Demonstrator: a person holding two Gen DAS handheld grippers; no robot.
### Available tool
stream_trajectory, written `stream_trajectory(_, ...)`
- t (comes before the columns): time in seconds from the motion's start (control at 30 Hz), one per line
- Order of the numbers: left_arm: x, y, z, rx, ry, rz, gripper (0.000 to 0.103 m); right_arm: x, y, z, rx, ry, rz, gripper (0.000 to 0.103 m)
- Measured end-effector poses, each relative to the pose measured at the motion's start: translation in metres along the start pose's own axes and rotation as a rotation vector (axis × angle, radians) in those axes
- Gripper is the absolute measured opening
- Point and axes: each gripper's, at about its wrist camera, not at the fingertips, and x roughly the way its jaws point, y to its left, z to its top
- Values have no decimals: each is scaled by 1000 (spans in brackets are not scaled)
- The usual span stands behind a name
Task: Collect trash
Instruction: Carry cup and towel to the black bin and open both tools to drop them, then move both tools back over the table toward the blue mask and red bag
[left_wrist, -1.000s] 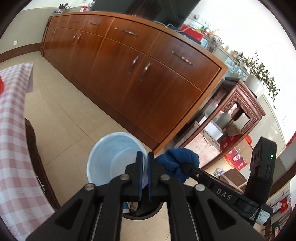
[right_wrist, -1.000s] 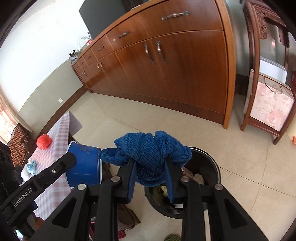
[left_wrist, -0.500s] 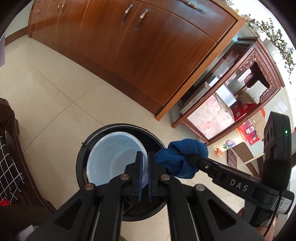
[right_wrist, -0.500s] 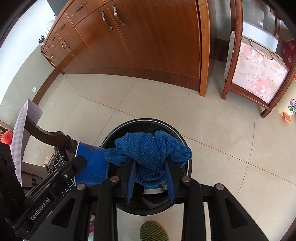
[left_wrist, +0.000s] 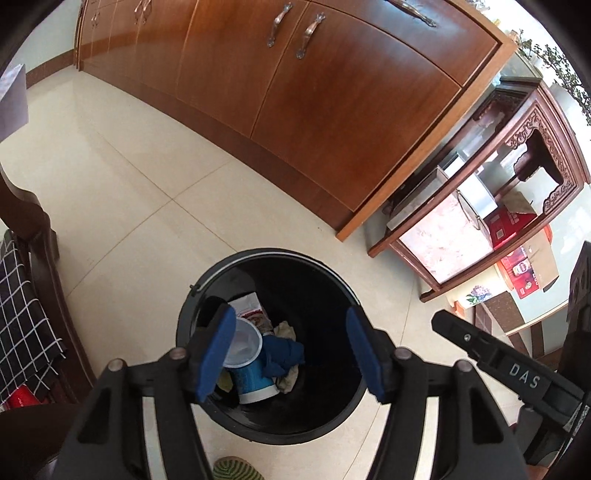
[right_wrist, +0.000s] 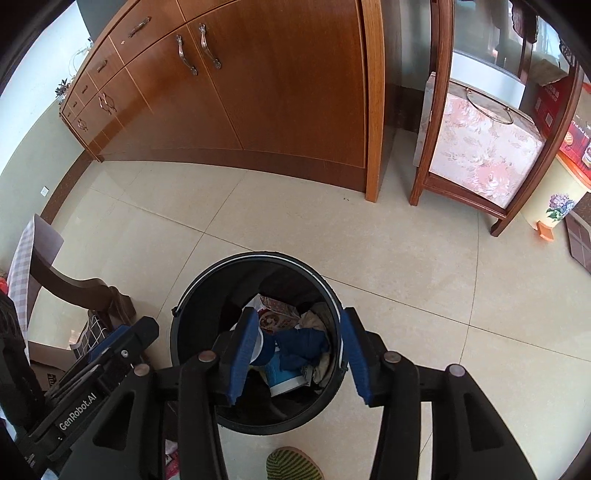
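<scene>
Between your jaws: nothing is held in either gripper; both pairs of blue pads are spreading apart over the bin.
Left gripper (left_wrist: 291, 350): you have it pointing steeply down at the bin mouth, jaws opening, empty gap.
Right gripper (right_wrist: 297, 354): same posture, jaws opening but narrower than the left, empty gap.
Below the jaws: the round black plastic trash bin (left_wrist: 334, 424) stands on the floor with its mouth right under both gaps, which suits a straight drop.
Trash: the blue-and-white paper cup (left_wrist: 247, 363) lies on its side at the bin's bottom, below your left gripper's left pad; the crumpled dark blue cloth (right_wrist: 301, 345) lies touching it, among wrappers and a pale rag.
Bin edge: the rim (right_wrist: 258, 256) rings both gaps; your pads hang above it, apart from it.
Beside the jaws: a dark wooden chair (right_wrist: 74, 290) is near on the left.
Beyond the jaws: open beige tiled floor (left_wrist: 140, 177), then the long brown wooden sideboard (right_wrist: 258, 92); lifting up and away looks unobstructed.
</scene>
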Motion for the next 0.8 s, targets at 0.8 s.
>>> stream_trajectory(0.8,-162,3,-6,89,-215,205,97,-127,77,-22,-46,-161,221,71)
